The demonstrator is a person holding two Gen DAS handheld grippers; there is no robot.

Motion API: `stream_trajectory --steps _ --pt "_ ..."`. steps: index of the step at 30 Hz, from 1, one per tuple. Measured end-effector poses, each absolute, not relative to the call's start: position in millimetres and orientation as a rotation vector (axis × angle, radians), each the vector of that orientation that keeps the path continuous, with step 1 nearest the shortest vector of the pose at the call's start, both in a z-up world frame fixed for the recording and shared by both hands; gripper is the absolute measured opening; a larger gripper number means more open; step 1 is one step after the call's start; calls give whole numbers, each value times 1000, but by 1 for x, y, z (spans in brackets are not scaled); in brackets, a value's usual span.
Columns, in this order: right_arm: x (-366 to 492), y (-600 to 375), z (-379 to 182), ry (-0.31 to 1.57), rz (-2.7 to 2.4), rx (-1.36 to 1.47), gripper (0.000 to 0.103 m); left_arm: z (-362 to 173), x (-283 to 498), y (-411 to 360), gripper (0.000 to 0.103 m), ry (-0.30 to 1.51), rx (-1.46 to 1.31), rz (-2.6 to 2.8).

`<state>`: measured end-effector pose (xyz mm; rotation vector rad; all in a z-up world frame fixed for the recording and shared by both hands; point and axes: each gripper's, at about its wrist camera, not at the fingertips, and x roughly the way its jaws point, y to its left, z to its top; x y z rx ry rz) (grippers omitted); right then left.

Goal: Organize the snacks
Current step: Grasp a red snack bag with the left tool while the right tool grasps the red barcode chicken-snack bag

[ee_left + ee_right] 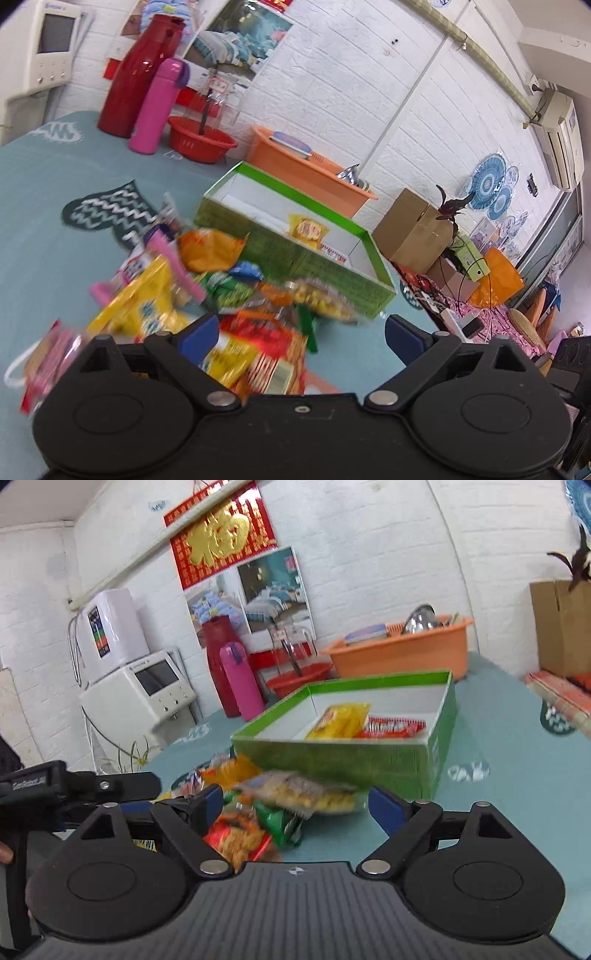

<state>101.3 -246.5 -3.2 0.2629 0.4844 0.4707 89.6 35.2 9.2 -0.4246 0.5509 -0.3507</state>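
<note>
Both pairs of tongs hang over a heap of bright snack packets on the teal-covered counter (44, 177). The left tongs (301, 334) stand wide apart with nothing between the blue pads, over a red and yellow foil packet (255, 354) at the near edge of the heap. The right tongs (295, 806) are just as wide and bare, with a clear bag of yellow puffed snacks (303, 790) lying just beyond them and a green packet (280, 823) beside it.

Behind the heap sits a shallow green cardboard box with a white lining (436, 731). A yellow snack packet (340, 720) lies inside it, touching a red wrapped bar (395, 726) to its right.

Farther back, near the white brick wall, stand a tall dark red flask (136, 81), a pink bottle with a purple cap (155, 107) just beside it, a red plastic basin (201, 140) and an orange plastic tub (399, 653). The packets are blurred, so their printing cannot be read.
</note>
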Motion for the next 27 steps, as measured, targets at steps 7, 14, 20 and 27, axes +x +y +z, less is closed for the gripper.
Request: stream_trajectory --steps 7,14,20,27 --pt "81 -215 -15 600 463 280 103 -10 51 46 103 606 -409 -307" --pt "69 -211 -25 585 462 310 103 -18 40 66 103 602 -466 -257" --pt "63 -192 -27 528 540 196 103 -29 45 70 103 620 -506 -275" --pt "93 -163 -32 576 652 -45 103 -37 50 82 103 627 -564 -279"
